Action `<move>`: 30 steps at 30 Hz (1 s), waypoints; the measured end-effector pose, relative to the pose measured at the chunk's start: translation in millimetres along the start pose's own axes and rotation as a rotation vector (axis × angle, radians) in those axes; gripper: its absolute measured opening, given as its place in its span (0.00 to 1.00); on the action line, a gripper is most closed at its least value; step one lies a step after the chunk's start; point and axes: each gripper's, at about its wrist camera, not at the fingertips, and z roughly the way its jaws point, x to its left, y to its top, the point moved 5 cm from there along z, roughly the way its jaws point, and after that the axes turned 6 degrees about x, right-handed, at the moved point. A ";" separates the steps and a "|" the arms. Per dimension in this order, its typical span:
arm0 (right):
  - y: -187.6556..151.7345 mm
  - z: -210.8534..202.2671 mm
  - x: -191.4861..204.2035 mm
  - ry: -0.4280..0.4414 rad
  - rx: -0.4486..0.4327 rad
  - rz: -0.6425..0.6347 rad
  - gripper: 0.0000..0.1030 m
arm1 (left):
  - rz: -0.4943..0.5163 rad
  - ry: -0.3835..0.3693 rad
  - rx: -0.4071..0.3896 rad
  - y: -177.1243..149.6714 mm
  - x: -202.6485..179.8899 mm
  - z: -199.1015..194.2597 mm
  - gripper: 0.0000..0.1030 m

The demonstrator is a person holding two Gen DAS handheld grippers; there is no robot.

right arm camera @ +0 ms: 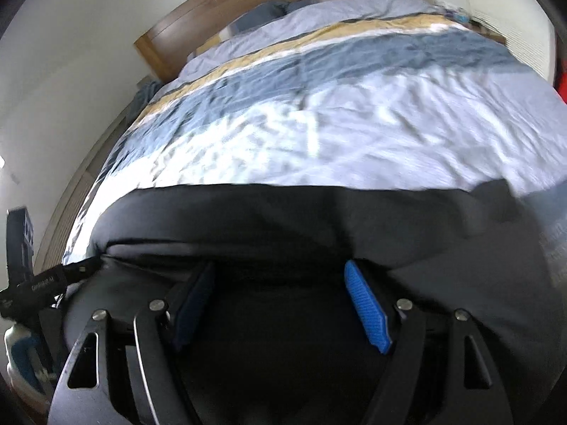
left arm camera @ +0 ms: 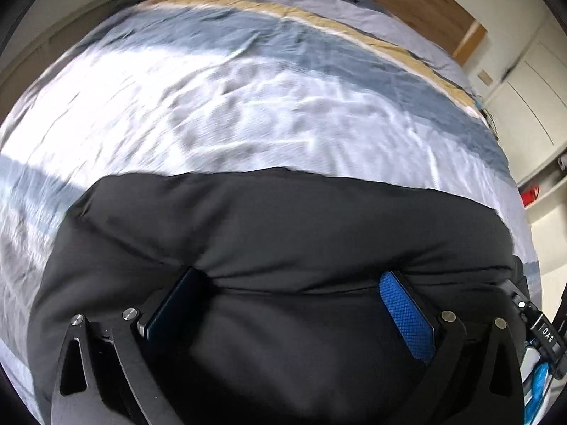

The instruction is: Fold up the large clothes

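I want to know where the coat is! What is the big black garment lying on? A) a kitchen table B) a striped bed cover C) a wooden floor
B: the black garment is spread over the striped bed cover, which runs back to the wooden headboard.

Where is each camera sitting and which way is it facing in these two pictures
Left wrist: on the left hand-held gripper, looking forward and down along its open fingers at the black garment on the striped bed cover; the right hand-held gripper's body shows at the right edge.
Right wrist: on the right hand-held gripper, looking forward and down over the same garment toward the wooden headboard; the left hand-held gripper's body shows at the left edge.
Shared: garment, bed cover, headboard, blurred.
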 end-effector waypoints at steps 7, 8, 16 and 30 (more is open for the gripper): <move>-29.0 -43.5 -77.2 -0.166 0.006 0.091 0.72 | -0.108 0.102 0.001 -20.2 72.3 -31.7 0.99; -31.9 -52.5 -79.6 -0.208 0.003 0.078 0.72 | -0.119 0.110 -0.018 -24.5 80.3 -43.0 0.98; -52.1 -111.4 -19.0 -0.159 -0.141 -0.072 0.72 | -0.044 -0.028 -0.162 -70.9 67.0 -103.1 0.98; -107.3 -107.7 -38.9 -0.211 -0.061 -0.006 0.72 | 0.000 0.083 -0.195 -146.7 97.4 -118.3 0.95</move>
